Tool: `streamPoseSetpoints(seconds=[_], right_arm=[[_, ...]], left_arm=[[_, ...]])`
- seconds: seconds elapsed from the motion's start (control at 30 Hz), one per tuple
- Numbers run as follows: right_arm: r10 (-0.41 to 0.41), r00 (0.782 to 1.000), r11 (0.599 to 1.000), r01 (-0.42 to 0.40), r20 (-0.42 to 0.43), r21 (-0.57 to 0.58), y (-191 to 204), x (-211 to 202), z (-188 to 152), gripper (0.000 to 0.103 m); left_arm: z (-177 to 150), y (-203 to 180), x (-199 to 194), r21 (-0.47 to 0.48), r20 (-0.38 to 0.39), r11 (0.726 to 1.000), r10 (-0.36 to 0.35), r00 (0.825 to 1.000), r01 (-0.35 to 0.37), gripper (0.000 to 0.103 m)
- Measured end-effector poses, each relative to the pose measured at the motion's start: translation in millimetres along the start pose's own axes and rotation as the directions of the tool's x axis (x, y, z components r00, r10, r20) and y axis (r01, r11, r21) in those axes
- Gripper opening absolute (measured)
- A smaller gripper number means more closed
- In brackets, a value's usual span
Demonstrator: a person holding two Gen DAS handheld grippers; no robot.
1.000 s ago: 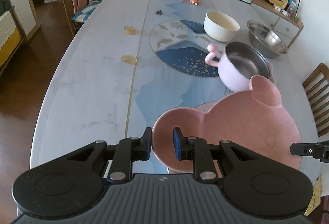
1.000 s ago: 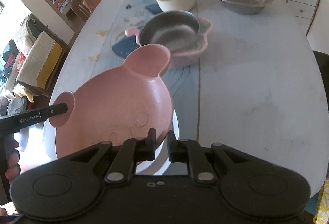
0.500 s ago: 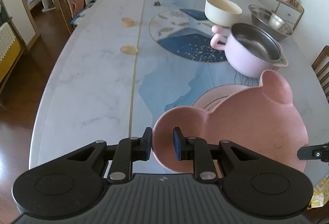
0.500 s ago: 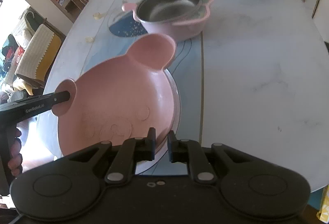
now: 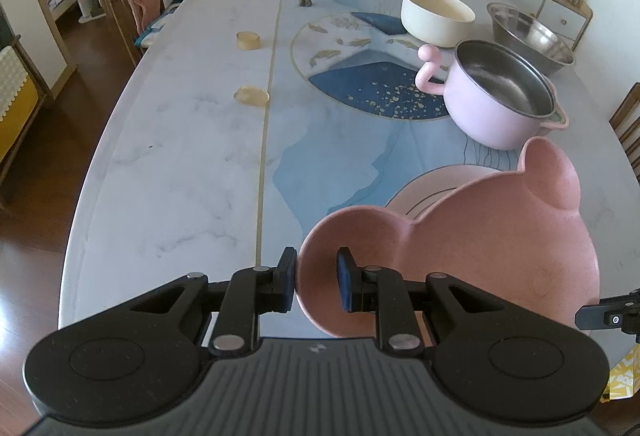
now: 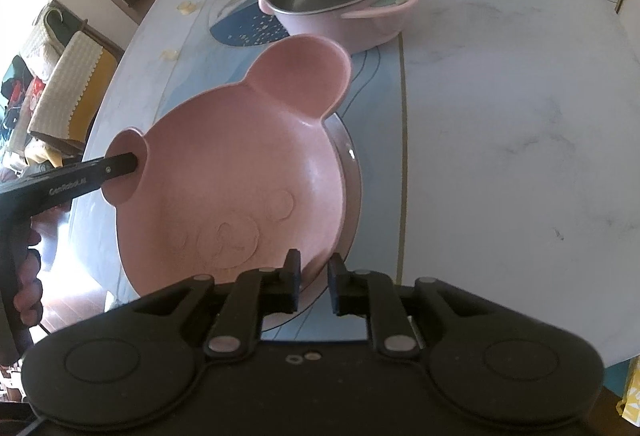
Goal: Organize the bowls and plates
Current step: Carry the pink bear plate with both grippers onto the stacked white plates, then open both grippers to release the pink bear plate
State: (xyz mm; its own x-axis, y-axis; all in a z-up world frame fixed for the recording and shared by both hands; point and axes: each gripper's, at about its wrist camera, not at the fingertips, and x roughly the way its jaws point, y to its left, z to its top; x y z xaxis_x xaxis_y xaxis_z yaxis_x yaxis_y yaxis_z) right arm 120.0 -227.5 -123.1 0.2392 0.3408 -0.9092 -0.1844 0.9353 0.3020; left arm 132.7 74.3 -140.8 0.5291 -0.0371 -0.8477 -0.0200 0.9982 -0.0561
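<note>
A: What takes up most of the scene?

B: The long marbled worktop (image 5: 172,164), with a blue printed panel down its middle. On its far right stand a steel basin (image 5: 528,36), a pink pot (image 5: 492,104) with a steel inside, and a cream bowl (image 5: 436,16) just beyond the pot.

A: And the piece being handled?

B: A pink bear-faced bowl (image 6: 240,172) with two round ears, at the near end of the worktop, tilted. It sits over a pale plate (image 5: 432,184), whose rim shows past the bowl's far edge. Whether the bowl rests fully on the plate I cannot tell.

A: How are the tools placed?

B: The left tool (image 5: 316,278) is clenched on the bowl's near ear, one pad inside the rim and one outside. From the right wrist view its black finger reaches that ear from the left, and a hand (image 6: 28,284) holds its grip at the left edge.

A: The right one?

B: The right tool (image 6: 313,278) straddles the bowl's near rim below the bear's face. Its jaws have just been opening, with the rim between them; a gap shows beside the right pad, so it reads as released.

A: Anything small?

B: Two yellowish discs (image 5: 248,40) on the worktop's left, well apart from the dishes.
</note>
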Motion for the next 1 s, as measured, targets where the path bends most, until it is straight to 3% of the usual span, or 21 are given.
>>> streamPoseSetpoints(seconds=[0.23, 0.47, 0.7, 1.0], right_arm=[[0.002, 1.000, 1.000, -0.002, -0.004, 0.003, -1, -4, 1, 0.022], [0.000, 1.000, 1.000, 0.000, 0.012, 0.006, -4, -10, 2, 0.026], [0.017, 0.998, 1.000, -0.018, 0.061, 0.009, -7, -26, 5, 0.038], [0.023, 0.989, 0.999, -0.018, 0.147, -0.039, 0, -50, 11, 0.054]], left_arm=[[1, 2, -1, -0.018, -0.005, 1.000, -0.018, 1.000, 0.018, 0.022], [-2, 4, -4, -0.025, -0.010, 0.999, -0.024, 1.000, 0.024, 0.057], [-5, 8, -21, -0.023, 0.004, 1.000, -0.015, 1.000, 0.015, 0.062], [0, -7, -65, 0.014, 0.114, 0.999, -0.041, 0.993, 0.040, 0.068]])
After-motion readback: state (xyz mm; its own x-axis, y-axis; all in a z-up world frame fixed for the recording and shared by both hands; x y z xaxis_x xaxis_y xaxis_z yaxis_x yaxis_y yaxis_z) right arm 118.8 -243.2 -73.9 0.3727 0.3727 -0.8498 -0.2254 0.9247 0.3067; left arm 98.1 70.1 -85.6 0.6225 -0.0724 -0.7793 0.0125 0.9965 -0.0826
